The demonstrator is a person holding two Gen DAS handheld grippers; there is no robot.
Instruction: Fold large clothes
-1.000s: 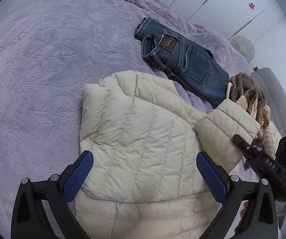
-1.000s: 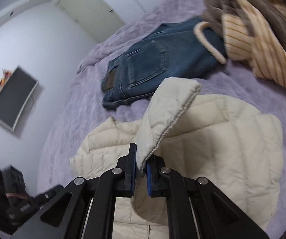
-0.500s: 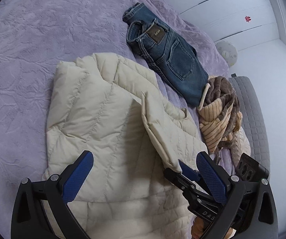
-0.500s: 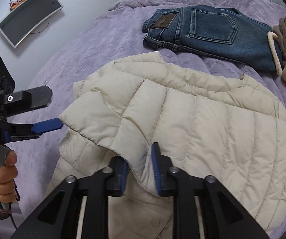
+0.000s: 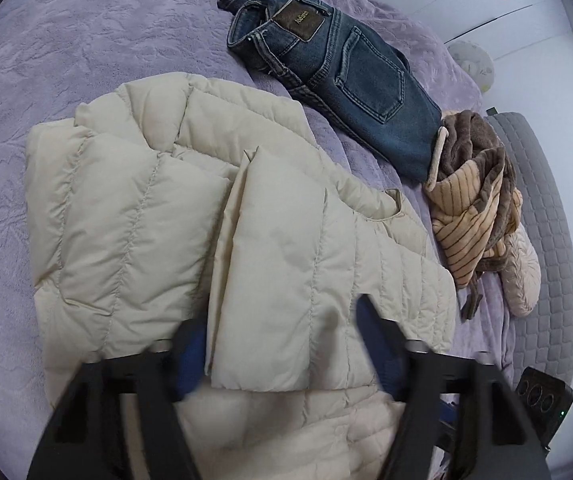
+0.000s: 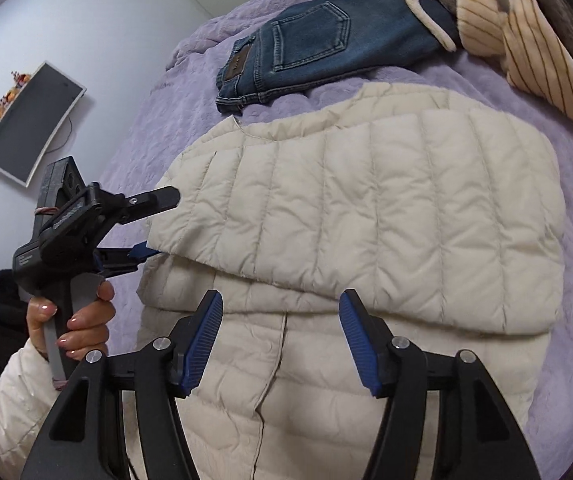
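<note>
left tongs [image 5: 282, 344] closing around the jacket [image 5: 158, 208] sleeve fold; right tongs [image 6: 280, 340] opening, empty above it.

Soft even light; fisheye edges; blurred left-view foreground.

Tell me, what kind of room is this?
Probably a bedroom. Clothes lie on a wide bed with a purple bedspread: a cream puffer jacket and folded jeans. White cupboard doors stand behind, and a screen hangs on the wall.
</note>
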